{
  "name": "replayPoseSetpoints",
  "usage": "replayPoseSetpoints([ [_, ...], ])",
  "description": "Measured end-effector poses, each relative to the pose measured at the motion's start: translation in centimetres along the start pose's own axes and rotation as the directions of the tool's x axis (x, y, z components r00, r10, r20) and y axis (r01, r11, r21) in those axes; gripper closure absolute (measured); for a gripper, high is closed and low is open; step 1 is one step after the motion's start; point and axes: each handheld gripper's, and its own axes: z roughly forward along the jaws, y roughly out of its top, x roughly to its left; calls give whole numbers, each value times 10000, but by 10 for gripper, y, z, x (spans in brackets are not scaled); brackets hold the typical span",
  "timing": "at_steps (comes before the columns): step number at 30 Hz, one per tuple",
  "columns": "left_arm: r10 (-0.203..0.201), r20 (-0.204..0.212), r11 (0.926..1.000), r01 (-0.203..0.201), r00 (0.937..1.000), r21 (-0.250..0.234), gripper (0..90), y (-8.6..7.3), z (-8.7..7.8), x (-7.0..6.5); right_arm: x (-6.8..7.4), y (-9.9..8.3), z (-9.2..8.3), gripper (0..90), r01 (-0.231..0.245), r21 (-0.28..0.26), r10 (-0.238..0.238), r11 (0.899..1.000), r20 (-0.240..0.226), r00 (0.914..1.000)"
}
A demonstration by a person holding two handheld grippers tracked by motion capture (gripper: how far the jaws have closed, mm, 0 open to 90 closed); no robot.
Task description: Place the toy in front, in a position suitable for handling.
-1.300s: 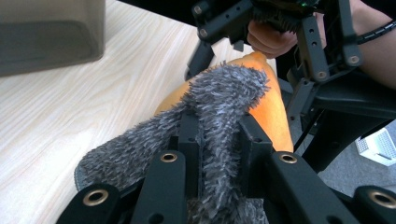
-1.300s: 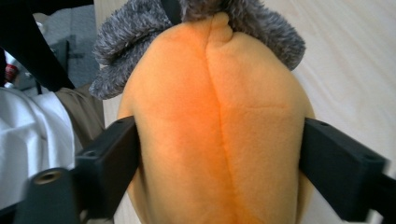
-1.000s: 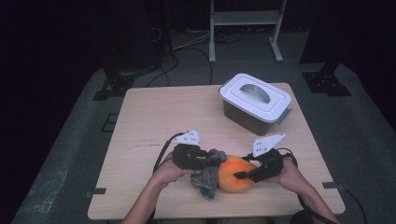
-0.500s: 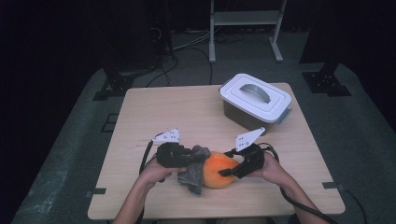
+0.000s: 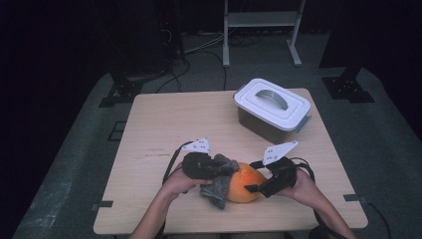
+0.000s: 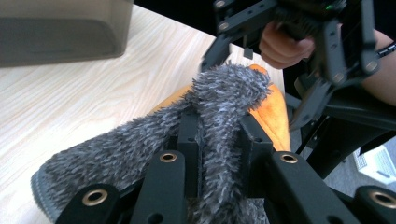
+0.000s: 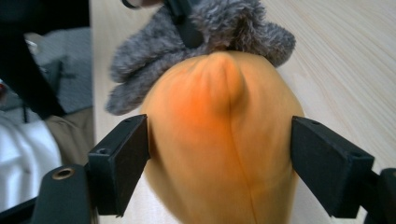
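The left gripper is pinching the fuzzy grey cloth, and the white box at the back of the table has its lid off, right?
Not quite. The left gripper does pinch the fuzzy grey cloth, but the white box has its lid on, handle up, as the high view shows.

Lidded grey box (image 5: 271, 108) blocking the bench's (image 5: 164, 119) far right corner, bare wood across the far left and middle (a broad open lane), orange bundle (image 5: 245, 183) and grey fuzzy cloth (image 5: 219, 183) crowding the near edge
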Motion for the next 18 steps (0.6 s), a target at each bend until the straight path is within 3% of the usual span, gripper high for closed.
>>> replayPoseSetpoints([
  [2,175,-37,9997,-175,9998,161,740,2,0,-2,0,-1,5,247,107,189,-106,9998,-78,9999],
  [5,217,-108,9994,-214,9997,283,740,-1,-2,-2,-4,-9,6,307,219,-58,-221,9997,-386,9990],
  [13,63,-521,9978,-28,9986,667,740,-18,-1,6,-12,-25,-1,306,186,-176,-197,9997,-624,9979],
  [18,-80,-890,9964,154,9960,830,740,-28,-13,12,-16,-34,-7,307,65,-284,-85,9996,-700,9975],
])
